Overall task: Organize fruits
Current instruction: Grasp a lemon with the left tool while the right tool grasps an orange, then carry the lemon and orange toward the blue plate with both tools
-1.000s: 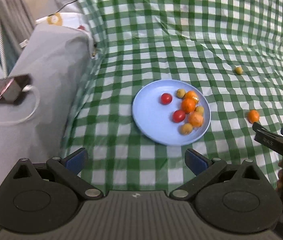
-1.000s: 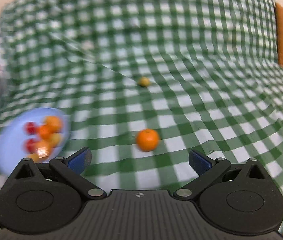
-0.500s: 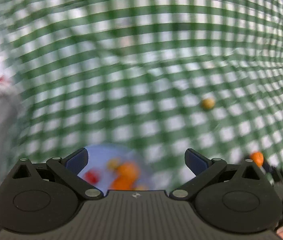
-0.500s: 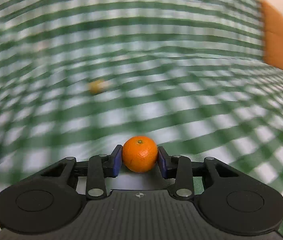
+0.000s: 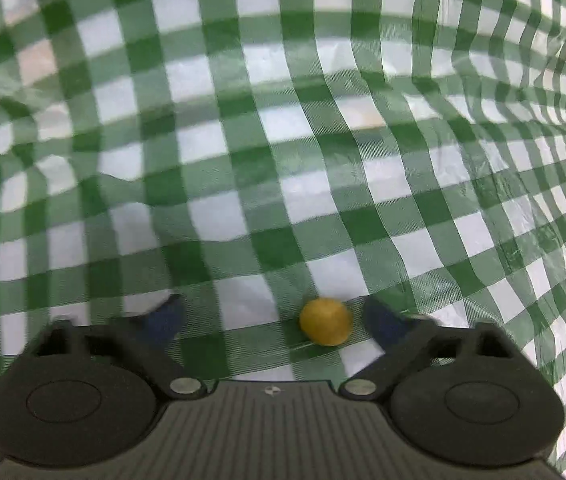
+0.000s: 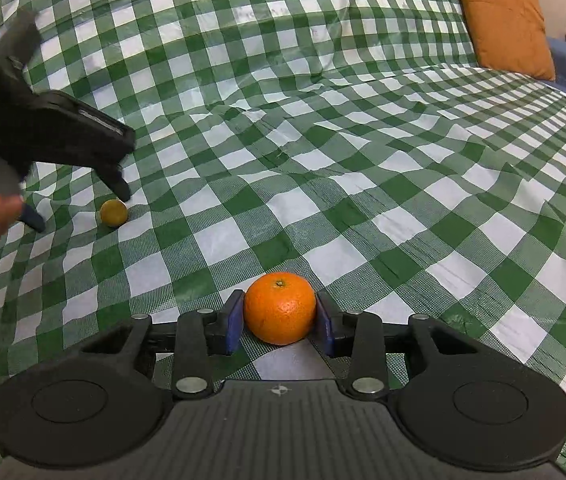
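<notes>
Two fruits mid-pickup — right gripper (image 6: 279, 326) clamps orange (image 6: 279, 307) for carrying; left gripper (image 5: 273, 320) fingers closing, straddling yellow fruit (image 5: 326, 321), not yet gripping.

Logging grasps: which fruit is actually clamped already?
The orange mandarin, pinched by the right gripper. The small yellow fruit lies loose between the left gripper's closing jaws.

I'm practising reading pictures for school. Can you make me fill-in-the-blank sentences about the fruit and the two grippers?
1. The right gripper is shut on the ____ fruit.
2. The small yellow fruit lies between the open fingers of the ____ gripper.
3. The cloth has green and ____ checks.
4. The cushion is ____.

Missing words: orange; left; white; orange
</notes>
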`<state>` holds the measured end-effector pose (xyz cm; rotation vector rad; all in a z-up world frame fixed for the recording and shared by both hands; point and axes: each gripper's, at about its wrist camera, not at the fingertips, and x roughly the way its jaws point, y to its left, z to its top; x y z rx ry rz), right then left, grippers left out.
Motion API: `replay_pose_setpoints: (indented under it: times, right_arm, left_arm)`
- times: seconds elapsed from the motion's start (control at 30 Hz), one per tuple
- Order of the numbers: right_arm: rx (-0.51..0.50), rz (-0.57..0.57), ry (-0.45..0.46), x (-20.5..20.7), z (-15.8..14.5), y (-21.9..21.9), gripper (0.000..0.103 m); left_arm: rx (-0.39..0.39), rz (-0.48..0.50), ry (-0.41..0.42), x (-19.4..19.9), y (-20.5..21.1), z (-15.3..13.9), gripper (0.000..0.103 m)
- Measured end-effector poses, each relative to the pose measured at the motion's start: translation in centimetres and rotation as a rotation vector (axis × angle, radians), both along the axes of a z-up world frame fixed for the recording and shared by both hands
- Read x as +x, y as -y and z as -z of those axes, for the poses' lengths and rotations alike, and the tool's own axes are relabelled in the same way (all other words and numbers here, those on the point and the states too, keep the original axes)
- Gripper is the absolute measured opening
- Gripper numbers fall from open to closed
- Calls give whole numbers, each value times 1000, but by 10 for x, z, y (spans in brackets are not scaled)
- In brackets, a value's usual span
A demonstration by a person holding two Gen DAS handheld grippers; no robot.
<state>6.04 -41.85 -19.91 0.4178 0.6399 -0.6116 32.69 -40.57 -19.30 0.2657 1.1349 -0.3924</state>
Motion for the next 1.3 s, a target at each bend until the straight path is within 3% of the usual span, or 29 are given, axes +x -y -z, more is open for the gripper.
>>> replay_pose_setpoints:
  times: [0.03,0.1,0.13,0.17,0.27,0.4,0.53,0.7,0.97,1.2,1.3]
  right_arm:
    - [5,3,2,0,0,0,39]
    - [9,5,4,0,0,0,39]
    - [10,6,6,0,0,0,39]
    - [13,7,8,0,0,0,39]
    - [13,9,16,-1,0,0,39]
    - [-9,5,70,-3,-7,-1,39]
    - [-98,-52,137,-10,-21,-20,39]
    - [-69,-105,131,-45,-61,-50,39]
    - [-30,-454,173,-157,-153,-150,39]
    - [-21,-637,176,-214,-198,-226,39]
    - [-63,-698,189,-227,-211,-250,39]
  left_arm:
    - [8,3,-9,1,3,2,77]
    - [20,43,28,-5,10,0,58]
    - [20,71,34,-8,12,-1,33]
    - [22,85,33,-11,13,-3,31]
    - [25,93,76,-25,5,-13,31]
    - [21,106,131,-65,-26,-52,31]
    - [46,75,171,-123,-88,-97,31]
    - [75,10,170,-197,-184,-139,31]
    - [90,-111,150,-306,-309,-180,31]
    - [65,-191,167,-376,-381,-198,31]
    - [47,-224,179,-398,-405,-201,31]
